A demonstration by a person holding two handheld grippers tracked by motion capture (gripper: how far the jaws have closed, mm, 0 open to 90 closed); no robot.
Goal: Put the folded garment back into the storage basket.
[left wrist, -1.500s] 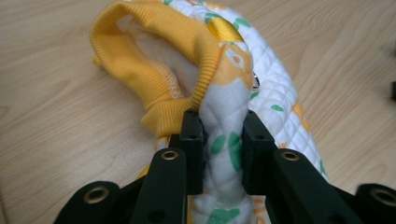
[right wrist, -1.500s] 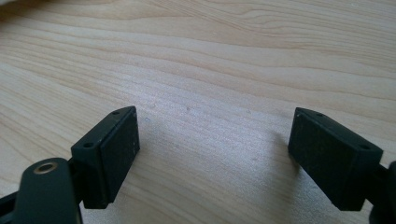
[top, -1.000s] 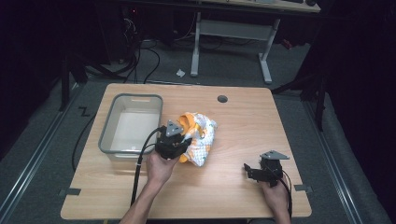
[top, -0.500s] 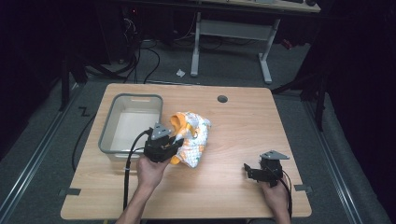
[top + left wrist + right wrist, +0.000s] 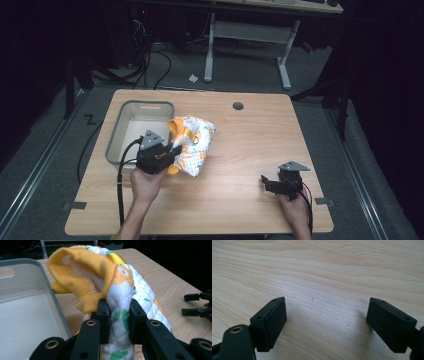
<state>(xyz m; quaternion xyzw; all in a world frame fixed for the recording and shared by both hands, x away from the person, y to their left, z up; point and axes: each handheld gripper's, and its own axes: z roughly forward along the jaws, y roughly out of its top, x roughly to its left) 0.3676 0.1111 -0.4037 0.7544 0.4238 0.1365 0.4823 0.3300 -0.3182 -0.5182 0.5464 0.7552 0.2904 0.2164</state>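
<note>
A small quilted garment (image 5: 192,142), white with orange and green prints and an orange ribbed cuff, hangs bunched beside the grey bin (image 5: 119,131). My left gripper (image 5: 172,151) is shut on a fold of it. In the left gripper view the white quilted fabric (image 5: 120,315) is pinched between the two jaws, and the orange cuff (image 5: 85,272) arches above them next to the bin wall (image 5: 53,302). My right gripper (image 5: 265,183) rests low at the table's front right, open. In the right gripper view its fingers (image 5: 270,322) stand wide apart over bare wood.
The grey plastic bin sits at the table's left with nothing inside that I can see. A round cable hole (image 5: 238,106) lies near the far edge. A desk frame (image 5: 245,35) and cables (image 5: 145,60) lie on the floor beyond the wooden table (image 5: 250,150).
My left gripper has carried the garment leftward and slightly back, toward the bin's right wall. The right gripper has stayed in place.
</note>
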